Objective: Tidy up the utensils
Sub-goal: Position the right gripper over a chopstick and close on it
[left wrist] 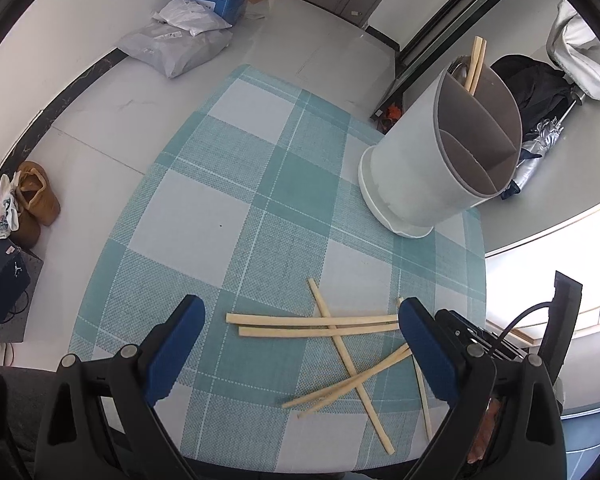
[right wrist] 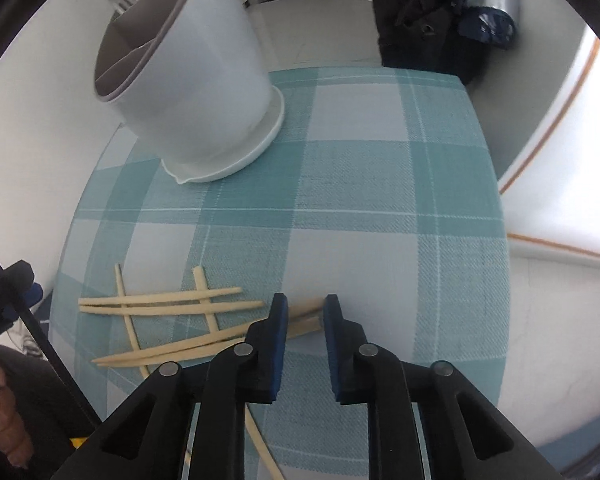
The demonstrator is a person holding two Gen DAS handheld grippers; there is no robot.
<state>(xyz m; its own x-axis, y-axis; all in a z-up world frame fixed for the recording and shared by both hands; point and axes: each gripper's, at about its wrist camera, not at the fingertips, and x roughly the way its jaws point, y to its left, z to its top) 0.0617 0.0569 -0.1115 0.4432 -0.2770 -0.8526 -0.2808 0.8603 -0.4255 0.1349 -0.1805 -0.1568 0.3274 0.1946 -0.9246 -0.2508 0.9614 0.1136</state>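
Chopsticks (right wrist: pixel 304 316) sit between your right gripper (right wrist: pixel 305 310) jaws, narrow but not clamped; close squarely on them. Left gripper (left wrist: pixel 300 320) gapes wide, empty.

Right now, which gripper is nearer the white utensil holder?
Hard to call; the right gripper looks slightly nearer. Both hang over the loose chopsticks at the near table edge, well short of the utensil holder.

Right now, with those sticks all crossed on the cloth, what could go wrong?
The chopsticks lie crossed, so lifting one may drag or flick its neighbours. The right gripper hovers over two stick ends with a narrow gap and could catch both or neither. The holder is tall; a bump while dropping sticks in might tip it.
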